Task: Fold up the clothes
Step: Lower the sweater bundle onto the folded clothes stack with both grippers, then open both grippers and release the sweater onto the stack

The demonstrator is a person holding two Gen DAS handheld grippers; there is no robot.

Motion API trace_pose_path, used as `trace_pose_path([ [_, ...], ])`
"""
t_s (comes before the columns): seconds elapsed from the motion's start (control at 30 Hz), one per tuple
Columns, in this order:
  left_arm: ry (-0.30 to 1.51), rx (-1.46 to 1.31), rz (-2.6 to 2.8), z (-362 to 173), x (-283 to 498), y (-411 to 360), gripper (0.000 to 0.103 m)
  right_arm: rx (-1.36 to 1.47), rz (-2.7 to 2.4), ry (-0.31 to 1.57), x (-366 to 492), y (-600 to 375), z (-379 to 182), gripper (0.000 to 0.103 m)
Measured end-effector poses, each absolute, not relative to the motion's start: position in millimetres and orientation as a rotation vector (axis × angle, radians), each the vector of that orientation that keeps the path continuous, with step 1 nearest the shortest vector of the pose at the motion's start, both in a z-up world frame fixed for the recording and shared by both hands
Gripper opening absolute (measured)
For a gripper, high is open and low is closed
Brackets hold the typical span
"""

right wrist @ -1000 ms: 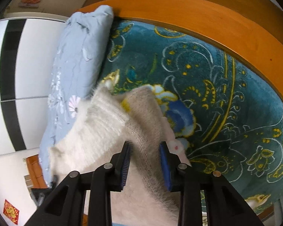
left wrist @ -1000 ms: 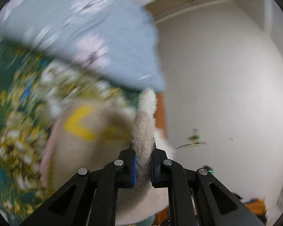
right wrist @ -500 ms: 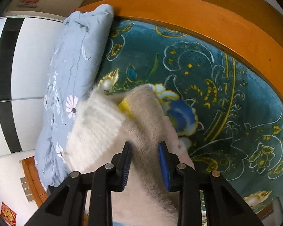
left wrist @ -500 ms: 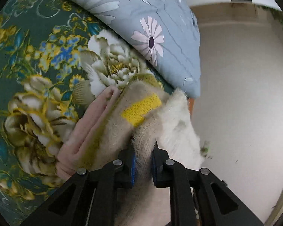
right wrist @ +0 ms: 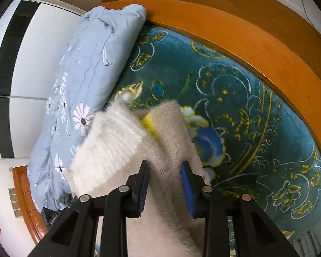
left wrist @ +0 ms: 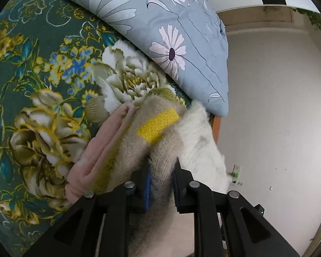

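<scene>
Gripping the fuzzy cream sweater (left wrist: 160, 162) narrowly, the left gripper (left wrist: 161, 182) holds it over the floral bedspread (left wrist: 42, 81), while the right gripper (right wrist: 165, 184) brackets it wider, contact unclear; uneven release risks the fold slumping.

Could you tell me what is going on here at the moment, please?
A person with a handheld gripper in each hand is folding a fuzzy cream sweater on a bed with a green floral blanket. The left gripper is pinched shut on a fold of the knit. The right gripper has its jaws apart, with the knit lying between them. A blue floral quilt lies beside the sweater.
</scene>
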State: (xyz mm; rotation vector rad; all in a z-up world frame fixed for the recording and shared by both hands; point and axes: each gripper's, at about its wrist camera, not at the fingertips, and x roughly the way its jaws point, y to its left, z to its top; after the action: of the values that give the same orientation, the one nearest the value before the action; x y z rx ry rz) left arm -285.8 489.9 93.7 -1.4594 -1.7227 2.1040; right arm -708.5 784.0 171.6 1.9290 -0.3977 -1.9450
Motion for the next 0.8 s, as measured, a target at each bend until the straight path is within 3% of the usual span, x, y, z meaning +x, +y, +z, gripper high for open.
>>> trace_pose_path([
  [0.03, -1.700, -1.469, 2.119, 99.1, -286.5, 490.1, 0.033, 1.912, -1.962, -0.378, -709.4, 784.6, 177.3, 0.035],
  [0.1, -1.587, -1.448, 2.193, 119.1, -286.2, 497.0, 0.040, 1.878, -1.994, -0.340, -711.4, 785.6, 188.7, 0.035],
  [0.3, -1.237, -1.376, 2.371, 176.1, -285.6, 520.5, 0.040, 1.648, -2.068, -0.178, -685.1, 755.5, 234.6, 0.035],
  [0.4, -1.079, -1.411, 2.321, 166.7, -290.3, 557.1, 0.040, 1.642, -1.906, -0.054, -657.2, 713.4, 221.9, 0.035],
  [0.53, -0.999, -1.565, 2.330, 131.9, -302.2, 574.2, 0.040, 1.671, -1.841, 0.096, -644.8, 672.7, 190.8, 0.036],
  [0.8, -1.009, -1.602, 2.341, 112.8, -327.3, 575.4, 0.040, 1.741, -1.846, 0.079, -668.0, 646.4, 163.6, 0.035],
])
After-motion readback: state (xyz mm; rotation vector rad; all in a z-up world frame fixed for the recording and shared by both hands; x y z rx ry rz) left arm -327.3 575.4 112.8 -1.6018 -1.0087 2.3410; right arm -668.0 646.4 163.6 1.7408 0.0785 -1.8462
